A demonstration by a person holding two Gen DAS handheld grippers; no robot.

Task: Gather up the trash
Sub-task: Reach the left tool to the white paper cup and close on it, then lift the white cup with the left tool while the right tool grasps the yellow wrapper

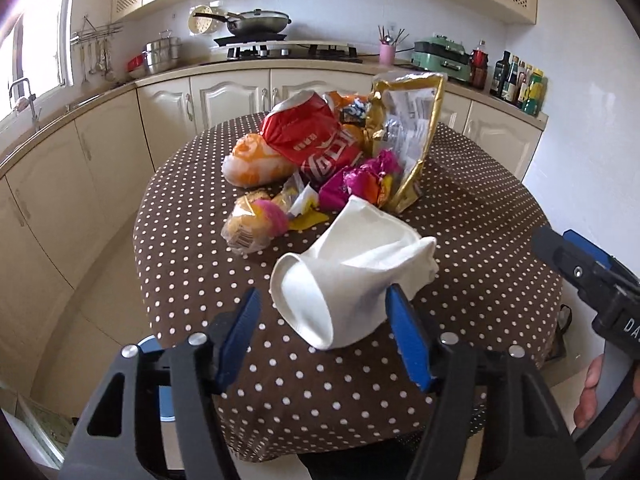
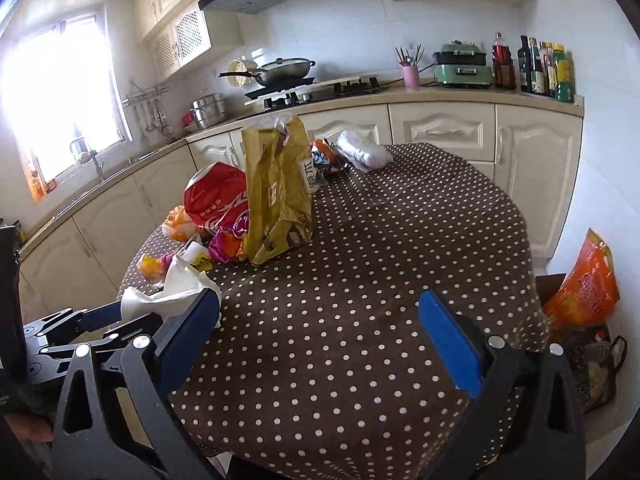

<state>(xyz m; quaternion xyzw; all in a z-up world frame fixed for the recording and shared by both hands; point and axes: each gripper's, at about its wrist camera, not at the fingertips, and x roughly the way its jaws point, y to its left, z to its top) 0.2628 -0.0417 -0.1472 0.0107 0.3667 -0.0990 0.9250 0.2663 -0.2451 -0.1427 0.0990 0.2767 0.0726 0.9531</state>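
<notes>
**Left gripper lining up on the crushed cup**

The cup point(image 1: 344, 280), white paper and crushed flat at its far end, is lying on its side near the table's near edge, mouth turned toward the left wrist camera. The left gripper point(image 1: 324, 340) is straddling it: the right pad is touching the cup's flank or sitting just beside it, while the left pad is standing clear with dotted cloth showing in the gap. So the jaws are spread, not yet clamping anything.

Likely step: closing on the cup. Advice:
- Shifting the gripper toward its left pad's side is pointless; better to slide it so the cup body is centring between the pads, else the one touching pad is likely pushing the cup sideways.
- Biting on the round mouth end, not the flattened tail, which is probably slipping out.
- Thin paper is collapsing easily, so a firm full close is fine here; it is trash.
- Keeping the tips off the cloth point(image 1: 480, 208), which could bunch and drag the pile.

The wrapper pile point(image 1: 320, 148) is sitting beyond the cup, mid-table, gold bag point(image 1: 416, 128) upright behind it.

The right gripper point(image 2: 320, 340) is hovering over bare cloth, jaws wide apart, holding nothing. An orange bag point(image 2: 584, 284) is standing off the table's far right edge, over a dark bag on the floor, possibly the drop point.
</notes>
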